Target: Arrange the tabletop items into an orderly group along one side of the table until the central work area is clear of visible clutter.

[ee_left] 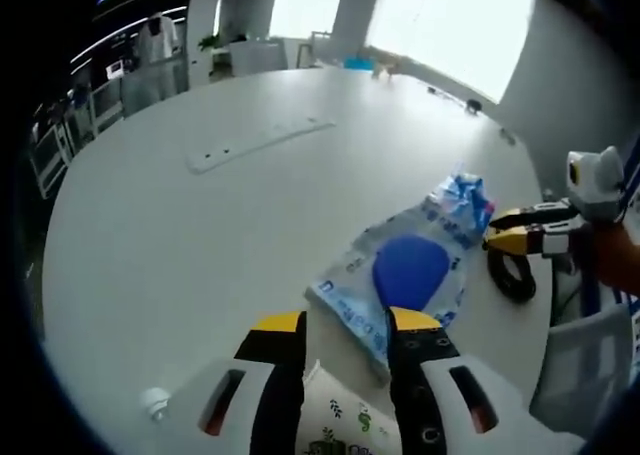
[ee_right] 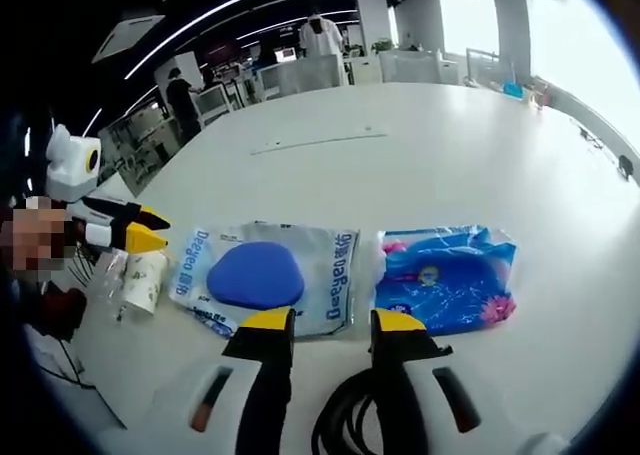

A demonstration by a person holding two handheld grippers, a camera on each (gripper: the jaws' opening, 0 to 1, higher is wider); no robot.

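A clear plastic bag (ee_left: 350,275) printed in blue, with a blue oval pad (ee_left: 410,270) inside, lies flat on the white table (ee_left: 200,235). Just beyond it lies a blue tissue pack (ee_left: 462,200). My left gripper (ee_left: 345,322) is open, short of the bag's near edge and above a printed paper cup (ee_left: 340,420). In the right gripper view my right gripper (ee_right: 330,321) is open at the near edges of the bag (ee_right: 330,275) and tissue pack (ee_right: 447,275). A black cable (ee_right: 340,420) coils between its jaws' bases. The paper cup (ee_right: 145,280) is under the left gripper (ee_right: 152,229).
A long white strip (ee_left: 255,143) lies flat further out on the table. A small white cap (ee_left: 152,403) sits near my left jaw. The black cable loop (ee_left: 510,275) rests under the right gripper (ee_left: 508,230). A crumpled clear wrapper (ee_right: 108,270) lies beside the cup. Office desks and people stand beyond the table.
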